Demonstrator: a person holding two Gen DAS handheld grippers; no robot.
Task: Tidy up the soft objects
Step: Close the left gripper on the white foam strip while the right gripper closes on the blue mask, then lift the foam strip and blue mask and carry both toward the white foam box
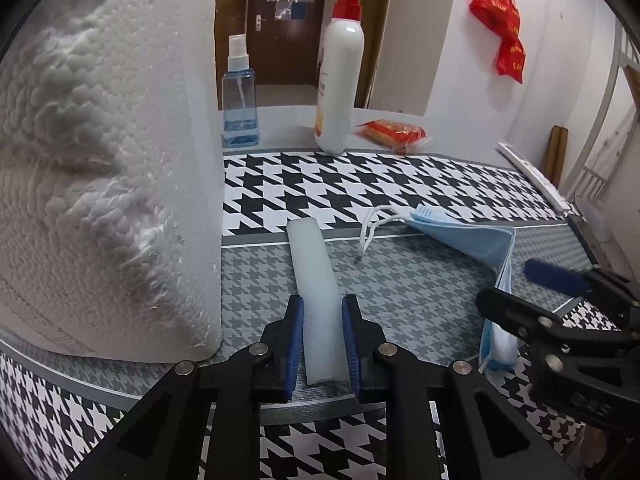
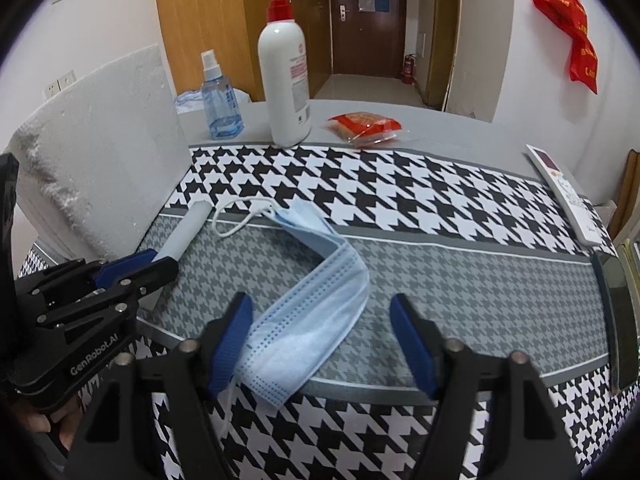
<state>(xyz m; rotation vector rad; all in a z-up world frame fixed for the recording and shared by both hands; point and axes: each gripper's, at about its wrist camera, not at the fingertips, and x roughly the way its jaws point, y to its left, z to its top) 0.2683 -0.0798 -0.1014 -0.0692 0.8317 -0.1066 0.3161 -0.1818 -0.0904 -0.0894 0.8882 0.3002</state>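
Note:
A pale, translucent soft strip [image 1: 314, 272] lies lengthwise on the grey houndstooth mat [image 1: 400, 280]. My left gripper [image 1: 322, 340] is shut on its near end, both blue pads pressing its sides. In the right wrist view the left gripper [image 2: 160, 261] shows at the left, with the strip [image 2: 188, 228] sticking out beyond it. A light blue face mask [image 2: 312, 320] lies twisted on the mat, its near part between the fingers of my open right gripper [image 2: 320, 344]. The left pad is at the mask's edge and the right pad stands well clear. In the left wrist view the mask [image 1: 472, 240] and right gripper [image 1: 520, 288] are at the right.
A big white foam block [image 1: 100, 160] stands close on the left. At the back are a blue spray bottle [image 2: 218, 96], a white pump bottle [image 2: 286, 80] and a red snack packet [image 2: 364, 126]. A white remote [image 2: 568, 196] and a dark phone [image 2: 616, 312] lie on the right.

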